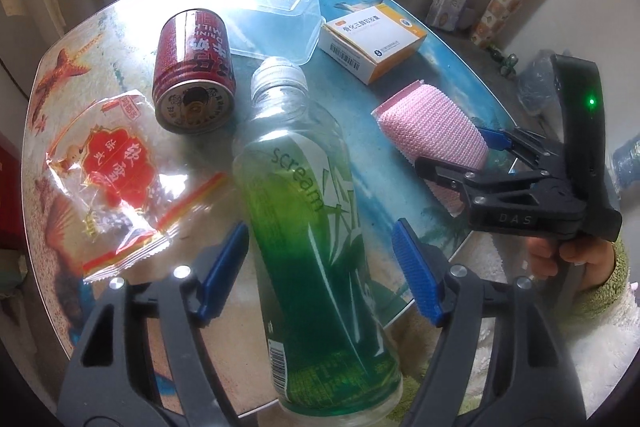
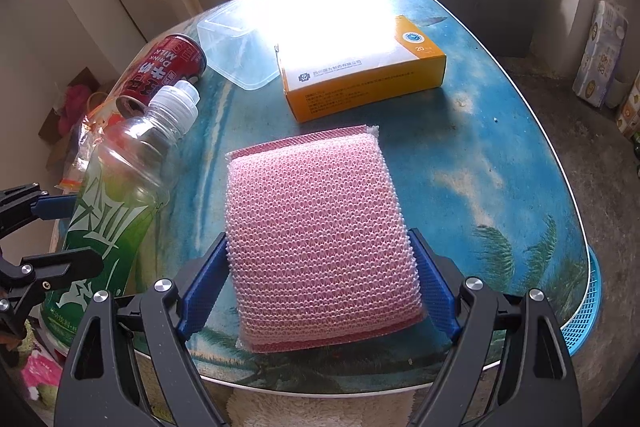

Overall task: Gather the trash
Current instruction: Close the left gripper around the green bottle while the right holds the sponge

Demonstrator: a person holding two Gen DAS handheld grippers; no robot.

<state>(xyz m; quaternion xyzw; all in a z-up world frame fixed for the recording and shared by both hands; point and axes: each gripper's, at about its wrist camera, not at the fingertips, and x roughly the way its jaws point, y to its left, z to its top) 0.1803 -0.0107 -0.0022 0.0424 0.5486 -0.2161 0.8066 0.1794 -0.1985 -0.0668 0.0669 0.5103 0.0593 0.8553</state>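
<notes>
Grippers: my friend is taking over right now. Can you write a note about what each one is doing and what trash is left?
Left gripper: open, bottle between its pads, not pressed.
Right gripper: pads against both sides of the sponge, apparently gripping it.
Still on the table: can lying on its side, wrapper, clear tub, box.
Done: nothing visibly cleared away.
Left: collect the bottle, can, wrapper and the rest.
</notes>
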